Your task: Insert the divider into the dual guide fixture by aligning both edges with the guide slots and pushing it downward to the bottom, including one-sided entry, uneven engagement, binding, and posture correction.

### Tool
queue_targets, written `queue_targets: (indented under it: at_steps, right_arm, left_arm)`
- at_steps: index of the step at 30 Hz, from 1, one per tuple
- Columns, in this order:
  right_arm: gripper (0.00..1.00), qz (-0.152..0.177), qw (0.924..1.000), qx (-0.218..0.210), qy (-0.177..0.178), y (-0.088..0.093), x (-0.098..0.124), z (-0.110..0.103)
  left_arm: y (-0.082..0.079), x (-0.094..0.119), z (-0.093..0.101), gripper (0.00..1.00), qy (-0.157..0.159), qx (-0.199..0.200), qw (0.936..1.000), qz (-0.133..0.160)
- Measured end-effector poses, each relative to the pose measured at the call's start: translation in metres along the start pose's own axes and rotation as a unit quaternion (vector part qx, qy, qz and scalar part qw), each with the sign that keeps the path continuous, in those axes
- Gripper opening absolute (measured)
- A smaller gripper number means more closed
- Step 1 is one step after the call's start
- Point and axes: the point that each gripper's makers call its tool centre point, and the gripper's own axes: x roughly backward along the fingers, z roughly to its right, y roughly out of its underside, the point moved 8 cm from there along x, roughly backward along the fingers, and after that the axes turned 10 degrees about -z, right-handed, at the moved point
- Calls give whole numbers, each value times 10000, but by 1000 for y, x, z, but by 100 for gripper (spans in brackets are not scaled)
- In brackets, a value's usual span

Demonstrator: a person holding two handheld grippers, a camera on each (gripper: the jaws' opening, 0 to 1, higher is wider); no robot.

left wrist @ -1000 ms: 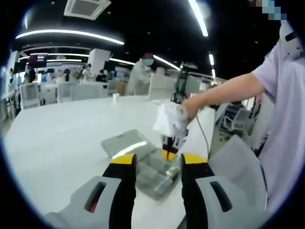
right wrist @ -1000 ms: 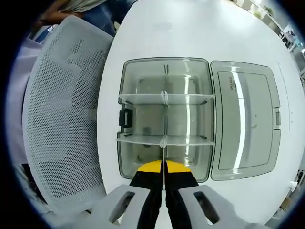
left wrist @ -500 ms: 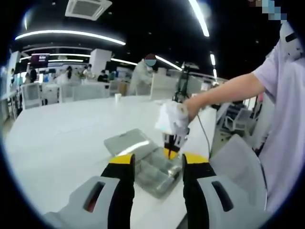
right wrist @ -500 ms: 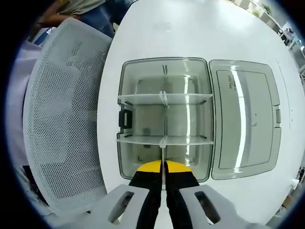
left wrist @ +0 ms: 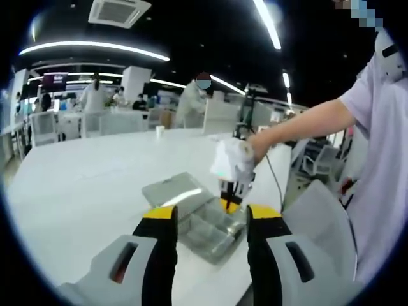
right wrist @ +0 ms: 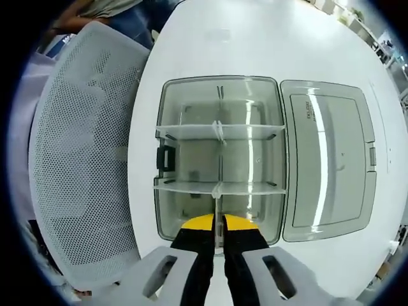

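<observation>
A white tabletop [right wrist: 210, 44] is carrying everything, and a white mesh chair [right wrist: 76, 159] is standing just beside its edge in the right gripper view. On the tabletop a clear plastic box [right wrist: 220, 159] is lying open, with its hinged lid [right wrist: 328, 169] folded flat beside it and a dark latch [right wrist: 164, 157] sitting on the wall away from the lid. Two clear cross walls are spanning the box from side to side, splitting it into three bands, and a thin clear wall is running between them along the middle. The divider [right wrist: 218, 220] is standing on edge in the nearest band, in line with that middle wall, its far end meeting the nearer cross wall; how deep it is sitting in its slots cannot be told. The right gripper [right wrist: 218, 231] is reaching over the near wall of the box, its yellow-tipped black jaws standing a narrow gap apart with the divider between them, pinching it. In the left gripper view the same box [left wrist: 204, 220] is sitting near the tabletop's edge, and the person's hand [left wrist: 258, 143] is holding the right gripper [left wrist: 231, 203] upright over it, tips down in the box. The left gripper [left wrist: 209, 224] is hanging above the tabletop [left wrist: 83, 185] short of the box, its jaws standing wide apart, holding nothing and touching nothing.
</observation>
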Motion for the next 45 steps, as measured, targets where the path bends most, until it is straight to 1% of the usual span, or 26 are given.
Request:
queue_targets:
  at_steps: [2, 3, 6, 9, 15, 19, 20, 21, 23, 26, 27, 29, 30, 34, 35, 36, 37, 39, 40, 41, 45]
  right_arm:
    - [0, -16, 10000, 24, 61, 1, -1, 1]
    - [0, -13, 10000, 21, 7, 1, -1, 0]
    - [0, 35, 10000, 13, 35, 2, 1, 1]
    - [1, 210, 9997, -103, -13, 3, 6, 2]
    - [5, 379, 9990, -238, -6, 9, 12, 2]
    - [5, 678, 9970, -385, 33, 12, 21, 1]
    - [5, 765, 9960, -471, -18, 13, 23, 1]
    - [6, 893, 9946, -529, 19, 14, 26, 1]
    - [7, 1036, 9924, -663, 50, 18, 31, 1]
    - [10, 1315, 9871, -905, 113, 22, 38, 2]
    - [10, 1437, 9847, -988, 67, 24, 41, 1]
    - [10, 1660, 9797, -1114, 168, 27, 46, 0]
    - [10, 1723, 9781, -1159, 150, 28, 48, -2]
    - [11, 2089, 9674, -1401, 291, 33, 53, -7]
    - [12, 2167, 9642, -1476, 406, 35, 54, -8]
    - [13, 2246, 9616, -1513, 447, 35, 54, -8]
    - [14, 2304, 9590, -1596, 428, 37, 55, -10]
    - [14, 2473, 9524, -1723, 460, 39, 57, -14]
    - [14, 2551, 9491, -1771, 530, 40, 58, -14]
    - [15, 2606, 9468, -1802, 562, 41, 59, -15]
    - [20, 2983, 9302, -2053, 594, 43, 64, -23]
  left_arm:
    - [-1, 0, 0, 41, -4, 1, 10000, 5]
    - [-1, 0, 0, 41, -7, 0, 10000, 10]
    - [-1, 0, -1, 41, -15, -3, 10000, 7]
    - [-2, 0, -1, 41, -10, -6, 10000, 12]
    - [-3, -1, -1, 41, 4, -11, 10000, 28]
    - [-4, -2, 0, 41, 7, -13, 10000, 31]
    - [-4, -2, 0, 41, 9, -13, 10000, 33]
    - [-3, -2, 0, 41, 4, -20, 10000, 27]
    - [-3, -2, 1, 41, 2, -19, 10000, 24]
    - [-4, -2, 1, 41, 3, -25, 10000, 38]
    - [-3, -2, 1, 41, 1, -26, 10000, 36]
    - [-3, -1, 1, 41, -10, -32, 10000, 27]
    - [-3, -1, 2, 41, -7, -23, 10000, 30]
    - [-1, -1, 2, 41, -17, -8, 10000, 27]
    - [-1, -1, 2, 41, -19, -2, 10000, 25]
    - [0, 0, 2, 41, -22, 6, 10000, 19]
    - [0, 0, 2, 41, -26, 4, 10000, 17]
    - [1, 0, 2, 41, -21, 15, 10000, 16]
    - [1, 1, 2, 41, -25, 15, 10000, 10]
    - [2, 1, 2, 41, -33, 17, 10000, -4]
    - [4, 3, 1, 41, -52, 34, 10000, -15]
